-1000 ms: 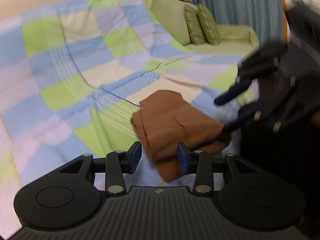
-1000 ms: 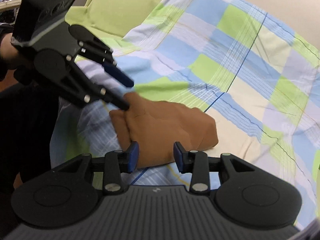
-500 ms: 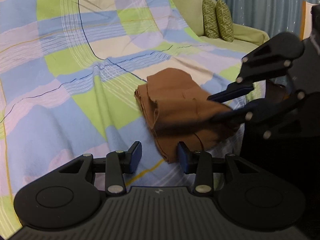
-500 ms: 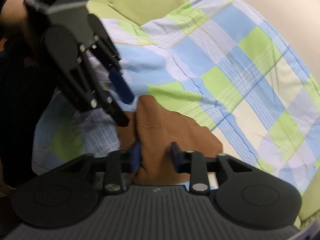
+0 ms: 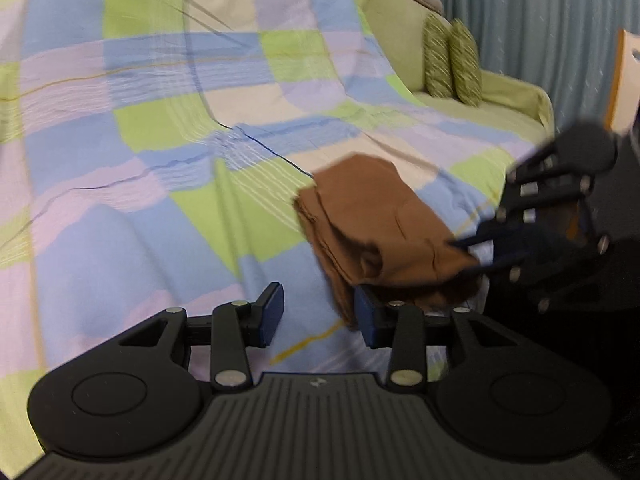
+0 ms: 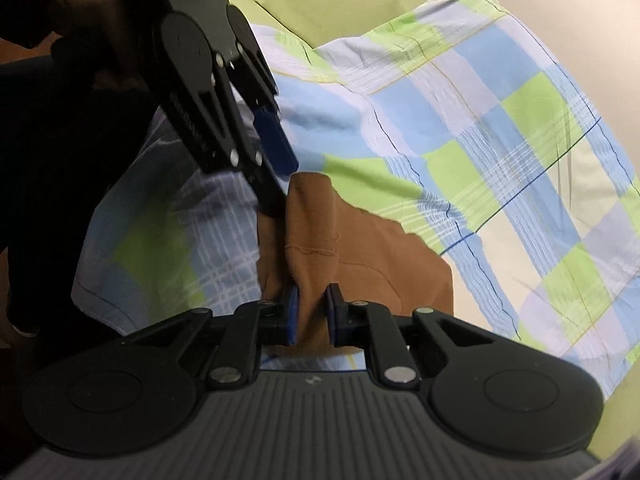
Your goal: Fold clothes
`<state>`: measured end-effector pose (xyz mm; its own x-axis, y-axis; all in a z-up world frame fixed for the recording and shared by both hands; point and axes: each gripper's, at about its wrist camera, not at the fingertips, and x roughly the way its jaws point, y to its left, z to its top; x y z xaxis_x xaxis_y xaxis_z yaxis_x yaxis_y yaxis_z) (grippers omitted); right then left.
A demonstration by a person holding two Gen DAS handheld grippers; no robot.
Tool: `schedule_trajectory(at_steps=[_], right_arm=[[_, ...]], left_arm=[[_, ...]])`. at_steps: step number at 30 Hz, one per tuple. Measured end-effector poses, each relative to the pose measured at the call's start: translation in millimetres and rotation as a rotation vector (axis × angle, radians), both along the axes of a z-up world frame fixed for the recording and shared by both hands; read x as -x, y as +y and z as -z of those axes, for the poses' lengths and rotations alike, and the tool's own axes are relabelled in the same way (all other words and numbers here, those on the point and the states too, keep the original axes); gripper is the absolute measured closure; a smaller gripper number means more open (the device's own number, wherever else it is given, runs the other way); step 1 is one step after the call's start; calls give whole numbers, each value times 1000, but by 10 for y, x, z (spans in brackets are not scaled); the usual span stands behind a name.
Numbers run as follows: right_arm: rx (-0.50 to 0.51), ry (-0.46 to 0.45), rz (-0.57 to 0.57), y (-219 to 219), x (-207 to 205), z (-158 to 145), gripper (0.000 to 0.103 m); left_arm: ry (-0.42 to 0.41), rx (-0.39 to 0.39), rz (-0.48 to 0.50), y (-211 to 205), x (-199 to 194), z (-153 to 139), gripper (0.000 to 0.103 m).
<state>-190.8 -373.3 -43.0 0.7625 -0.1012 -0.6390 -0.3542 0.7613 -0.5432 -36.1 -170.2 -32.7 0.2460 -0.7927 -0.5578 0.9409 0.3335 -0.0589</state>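
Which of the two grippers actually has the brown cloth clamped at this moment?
The right gripper: its jaws are pinched onto a ridge of the brown cloth. The left gripper has its jaws wide apart with only the checked blanket between them.

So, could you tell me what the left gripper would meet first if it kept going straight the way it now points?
Probably the checked blanket: the open left gripper has only that between its fingers. The brown garment lies just right of its line, by the right finger, so it might brush that; depth is unclear.
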Motion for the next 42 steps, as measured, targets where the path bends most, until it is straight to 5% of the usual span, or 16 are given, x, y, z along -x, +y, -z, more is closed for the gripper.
schedule_trajectory(at_steps=[5, 12, 15, 20, 24, 27, 33, 42], right_arm=[[20, 18, -12, 48, -4, 74, 91], [-23, 8, 5, -8, 79, 62, 89], [-89, 5, 20, -68, 156, -4, 88], [-409, -110, 170, -493, 262, -277, 88], [-509, -156, 267, -740, 163, -217, 88], [-503, -81, 277, -814, 2, -4, 88], [-569, -180, 309, -905, -14, -122, 87], [-611, -107, 330, -983, -299, 92, 86]], left_arm=[[28, 80, 13, -86, 29, -181, 57], [-82, -99, 66, -496, 179, 215, 56], [-66, -96, 46, -454, 151, 236, 56], [-88, -103, 41, -471, 172, 289, 56], [-89, -95, 39, -460, 175, 321, 56], [-83, -92, 37, -453, 169, 331, 56], [-77, -82, 23, -446, 183, 341, 56], [-22, -51, -5, -477, 148, 107, 58]])
